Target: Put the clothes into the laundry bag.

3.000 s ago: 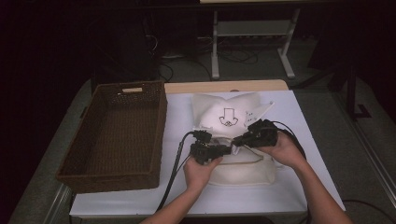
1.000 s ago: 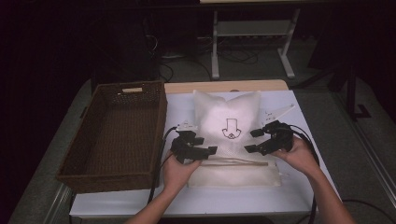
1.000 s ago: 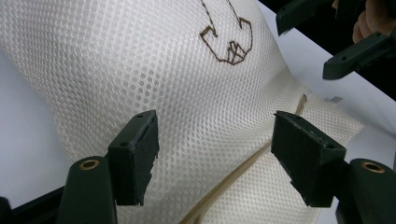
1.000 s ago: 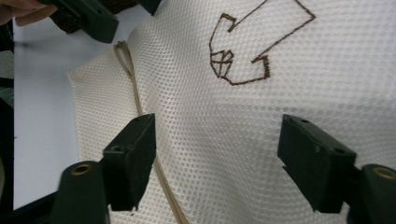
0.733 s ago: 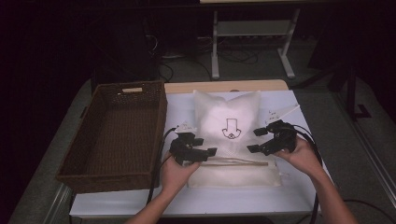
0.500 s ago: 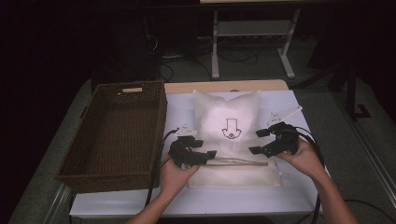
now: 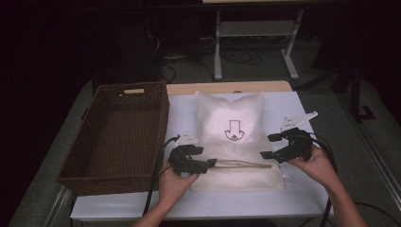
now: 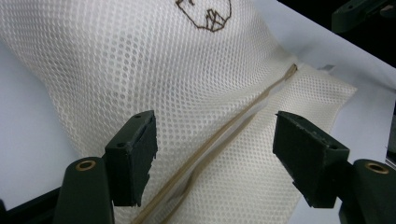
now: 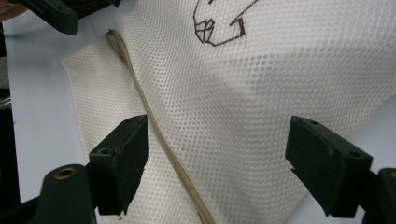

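A white mesh bag with a drawn arrow lies on the white table cover, and a tan zipper runs across its near part. My left gripper sits at the zipper's left end with its jaws open. In the left gripper view they straddle the zipper without pressing it. My right gripper hovers at the bag's right edge; its jaws have just been opening. They stand wide over the mesh in the right gripper view, gripping nothing.
A brown wicker basket stands left of the bag with nothing in it. The white table cover extends to the front edge. Black cables trail from both grippers. A metal stand is on the floor behind the table.
Three seconds ago both grippers met at the bag's middle. They have since spread to opposite ends of the zipper. The right one has drifted a little farther right in the last second.
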### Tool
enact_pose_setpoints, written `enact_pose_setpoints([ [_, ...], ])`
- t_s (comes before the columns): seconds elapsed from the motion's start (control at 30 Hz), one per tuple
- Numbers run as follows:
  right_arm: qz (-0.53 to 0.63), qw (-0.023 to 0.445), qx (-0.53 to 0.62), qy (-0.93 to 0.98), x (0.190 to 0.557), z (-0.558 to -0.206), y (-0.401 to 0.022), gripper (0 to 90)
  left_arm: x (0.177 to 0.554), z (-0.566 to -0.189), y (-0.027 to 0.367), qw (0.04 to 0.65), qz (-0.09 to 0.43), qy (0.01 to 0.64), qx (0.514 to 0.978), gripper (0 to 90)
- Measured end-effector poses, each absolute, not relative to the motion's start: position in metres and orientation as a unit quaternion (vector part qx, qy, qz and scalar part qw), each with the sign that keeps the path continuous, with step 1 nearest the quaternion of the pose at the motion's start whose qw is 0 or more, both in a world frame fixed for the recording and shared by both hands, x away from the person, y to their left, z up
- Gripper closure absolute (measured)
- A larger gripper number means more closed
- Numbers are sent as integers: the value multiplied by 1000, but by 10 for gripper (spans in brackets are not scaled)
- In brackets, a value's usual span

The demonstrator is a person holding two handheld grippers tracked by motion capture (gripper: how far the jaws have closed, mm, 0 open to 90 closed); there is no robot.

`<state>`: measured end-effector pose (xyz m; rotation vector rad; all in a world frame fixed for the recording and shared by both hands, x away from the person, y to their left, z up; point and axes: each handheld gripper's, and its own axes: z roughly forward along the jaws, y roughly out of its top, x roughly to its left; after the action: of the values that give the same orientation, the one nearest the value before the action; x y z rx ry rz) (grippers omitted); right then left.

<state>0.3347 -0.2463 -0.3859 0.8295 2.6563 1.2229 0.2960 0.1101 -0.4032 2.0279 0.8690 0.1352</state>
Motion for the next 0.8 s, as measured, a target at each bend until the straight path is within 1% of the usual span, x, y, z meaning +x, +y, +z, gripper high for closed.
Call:
enact_pose_setpoints([
  [0.23,404,54,277,870,332,-386,-253,210,292,-405,112,451,52,348,820,298],
  [0.47,409,48,291,864,328,-394,-265,206,286,-407,115,453,53,339,823,294],
  [0.8,412,51,295,861,317,-398,-274,211,276,-411,118,452,62,327,828,292],
])
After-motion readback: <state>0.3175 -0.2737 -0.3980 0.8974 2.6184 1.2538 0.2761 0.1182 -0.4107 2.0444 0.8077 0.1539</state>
